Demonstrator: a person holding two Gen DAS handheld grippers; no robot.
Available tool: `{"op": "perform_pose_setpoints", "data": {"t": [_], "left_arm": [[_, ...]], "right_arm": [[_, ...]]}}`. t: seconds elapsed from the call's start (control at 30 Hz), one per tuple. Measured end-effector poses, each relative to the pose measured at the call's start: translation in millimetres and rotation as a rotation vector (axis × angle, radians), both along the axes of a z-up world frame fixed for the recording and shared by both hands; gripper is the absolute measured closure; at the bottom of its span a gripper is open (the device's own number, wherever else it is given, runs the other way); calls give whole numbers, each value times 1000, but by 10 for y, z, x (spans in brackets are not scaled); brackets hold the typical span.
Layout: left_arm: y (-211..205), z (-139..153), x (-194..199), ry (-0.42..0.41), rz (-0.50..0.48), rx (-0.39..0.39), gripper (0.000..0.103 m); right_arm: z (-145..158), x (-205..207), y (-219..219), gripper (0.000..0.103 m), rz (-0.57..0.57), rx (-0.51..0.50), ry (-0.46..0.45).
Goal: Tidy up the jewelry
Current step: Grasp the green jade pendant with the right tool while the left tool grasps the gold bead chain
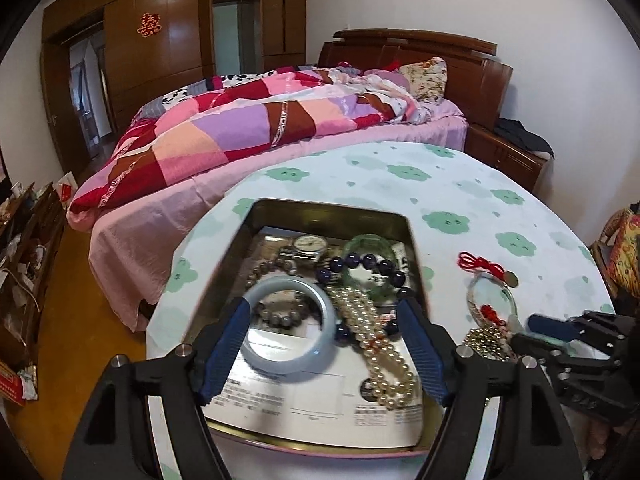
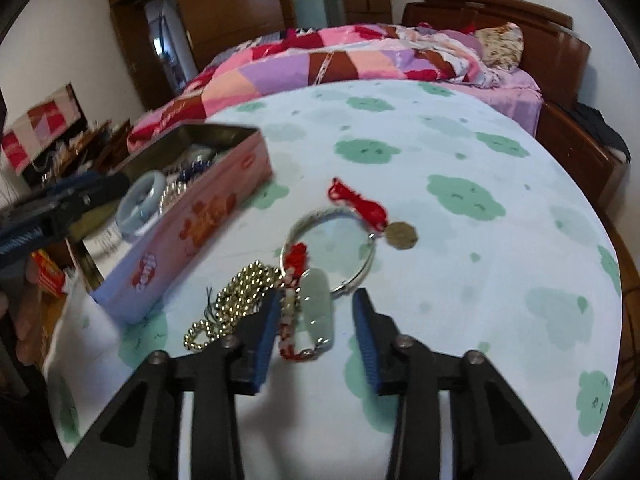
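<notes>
Jewelry fills the pink tin [image 2: 192, 224] at ten o'clock on the bench [image 2: 460, 216]: a pale bangle [image 1: 288, 328], pearl strand [image 1: 376, 332] and dark beads [image 1: 360, 264]. Left gripper [image 1: 324, 312] hovers over it, fingers spread wide, gripping nothing. Right gripper [image 2: 316, 300] has fingers half-closed around a jade pendant [image 2: 318, 312], not pressing it; a silver bangle [image 2: 332, 248] lies at twelve o'clock beyond.

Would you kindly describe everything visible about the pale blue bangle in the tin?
The pale blue bangle is a thick, smooth, translucent ring, jade-like or glassy in look and apparently whole. It sits in the open tin, leaning on other jewelry, partly over a dark bead bracelet, with the pearl necklace beside it. The left gripper hangs open around it, pads not pressing.
</notes>
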State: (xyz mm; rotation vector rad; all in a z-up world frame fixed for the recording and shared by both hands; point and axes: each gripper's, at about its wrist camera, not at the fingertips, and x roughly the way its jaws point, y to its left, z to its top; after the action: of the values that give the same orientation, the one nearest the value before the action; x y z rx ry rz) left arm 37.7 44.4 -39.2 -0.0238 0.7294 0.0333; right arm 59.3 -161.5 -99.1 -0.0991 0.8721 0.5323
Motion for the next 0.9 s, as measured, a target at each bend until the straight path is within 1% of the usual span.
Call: {"op": "perform_pose_setpoints", "data": {"t": [0.07, 0.2, 0.33, 0.67, 0.73, 0.87, 0.9], "left_arm": [[-57, 3, -7, -1, -14, 2, 27], [-173, 17, -23, -4, -50, 6, 27], [-340, 29, -41, -10, -101, 21, 27], [-881, -10, -108, -9, -247, 83, 27], [-980, -23, -119, -7, -277, 87, 27], [-1147, -114, -97, 24, -325, 85, 27], [-1177, -143, -85, 35, -337, 81, 31]], "right_arm": [[-30, -24, 7, 84, 17, -8, 5], [12, -103, -58, 85, 24, 11, -18], [87, -59, -212, 85, -39, 49, -39], [225, 73, -648, 85, -190, -11, -78], [228, 94, -710, 85, -205, -13, -75], [236, 74, -805, 85, -216, -11, -77], [243, 75, -815, 85, -216, -11, -78]]}}
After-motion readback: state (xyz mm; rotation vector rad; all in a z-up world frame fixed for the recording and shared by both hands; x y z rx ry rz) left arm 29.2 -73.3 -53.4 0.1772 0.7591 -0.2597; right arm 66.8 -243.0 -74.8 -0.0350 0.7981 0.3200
